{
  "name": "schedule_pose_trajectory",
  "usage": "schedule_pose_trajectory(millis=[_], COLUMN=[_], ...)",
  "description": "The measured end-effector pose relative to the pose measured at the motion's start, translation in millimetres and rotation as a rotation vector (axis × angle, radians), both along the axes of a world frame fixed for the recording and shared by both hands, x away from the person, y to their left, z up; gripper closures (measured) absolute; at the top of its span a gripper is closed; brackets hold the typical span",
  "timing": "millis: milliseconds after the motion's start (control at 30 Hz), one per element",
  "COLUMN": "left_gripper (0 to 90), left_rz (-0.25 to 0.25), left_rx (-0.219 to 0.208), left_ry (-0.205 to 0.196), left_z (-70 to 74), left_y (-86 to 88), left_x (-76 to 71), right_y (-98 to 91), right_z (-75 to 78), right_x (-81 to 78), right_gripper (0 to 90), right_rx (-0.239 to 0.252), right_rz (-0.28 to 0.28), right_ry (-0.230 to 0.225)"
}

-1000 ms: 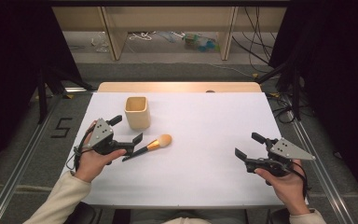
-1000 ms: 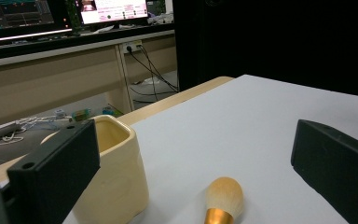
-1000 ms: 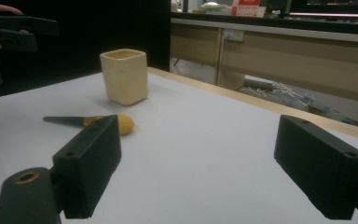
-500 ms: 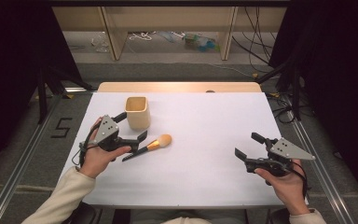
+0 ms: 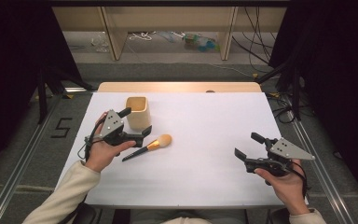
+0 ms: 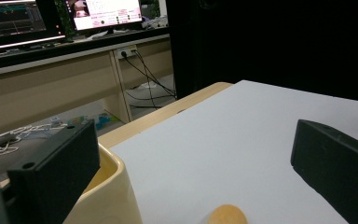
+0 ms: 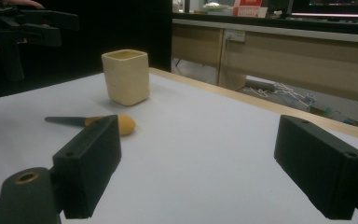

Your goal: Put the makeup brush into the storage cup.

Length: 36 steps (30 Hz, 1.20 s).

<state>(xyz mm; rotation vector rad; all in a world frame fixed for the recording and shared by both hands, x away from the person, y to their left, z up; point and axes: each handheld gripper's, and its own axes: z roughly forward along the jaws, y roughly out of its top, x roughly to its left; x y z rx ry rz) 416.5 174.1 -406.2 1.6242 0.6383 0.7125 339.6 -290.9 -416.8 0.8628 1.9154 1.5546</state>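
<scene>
A makeup brush [image 5: 148, 147] with a black handle and orange bristle head lies on the white table [image 5: 205, 121], left of centre. Just behind it stands a cream square cup [image 5: 137, 112]. My left gripper [image 5: 135, 122] hovers open over the brush handle and close beside the cup, nothing between its jaws. The left gripper view has the cup rim [image 6: 112, 179] at lower left and the brush head [image 6: 223, 215] at the bottom edge. My right gripper [image 5: 248, 145] is held open at the right front of the table. Its view looks across at the cup [image 7: 126, 77] and brush [image 7: 95, 121].
A wooden strip [image 5: 177, 87] runs along the table's far edge. Beyond it are desk legs, cables and clutter on the floor [image 5: 191, 42]. Dark curtains flank both sides. The left gripper [image 7: 28, 23] appears far off in the right gripper view.
My left gripper has moved a little forward and to the right, closer to the cup and over the brush handle. The right gripper, brush and cup have stayed put.
</scene>
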Motion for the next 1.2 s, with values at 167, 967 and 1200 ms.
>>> schedule_pose_trajectory(millis=[167,967,1200], left_gripper=[0.7,0.9,0.9], left_rz=[-0.003,-0.009,-0.017], left_rx=[0.001,-0.022,-0.011], left_ry=[-0.002,-0.020,-0.011], left_z=[1.9,12.5,14.3], left_y=[-6.0,-24.1,-27.9], left_x=[6.3,23.6,25.9], right_y=[0.4,1.4,0.4], right_z=[-0.5,-1.4,-0.2], right_x=[0.5,2.8,1.8], right_gripper=[15.8,15.8,15.8], right_rx=[0.013,0.011,-0.019], right_rz=[0.010,0.012,0.010], right_ry=[0.004,-0.022,-0.004])
